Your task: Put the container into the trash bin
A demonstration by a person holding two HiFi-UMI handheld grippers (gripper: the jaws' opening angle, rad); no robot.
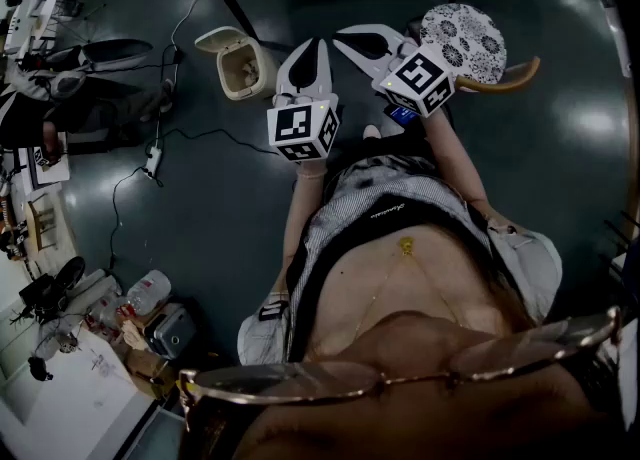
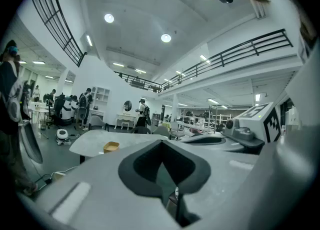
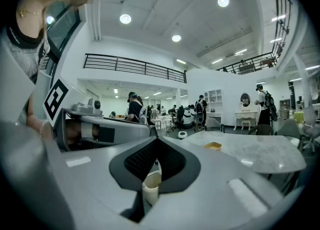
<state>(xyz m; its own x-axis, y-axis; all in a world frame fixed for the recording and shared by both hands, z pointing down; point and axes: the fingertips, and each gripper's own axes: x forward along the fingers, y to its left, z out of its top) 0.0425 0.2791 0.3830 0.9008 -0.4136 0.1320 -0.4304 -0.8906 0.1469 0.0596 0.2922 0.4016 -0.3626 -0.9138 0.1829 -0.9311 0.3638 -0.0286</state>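
Left gripper (image 1: 313, 52), right gripper (image 1: 356, 41): jaws together, empty

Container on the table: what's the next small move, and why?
Probably open the right hand-held gripper and carry it toward the container. Both it and the left hand-held gripper have their jaws together and hold nothing. The container sits on the table ahead, out of reach for now. The trash bin stands open on the floor.
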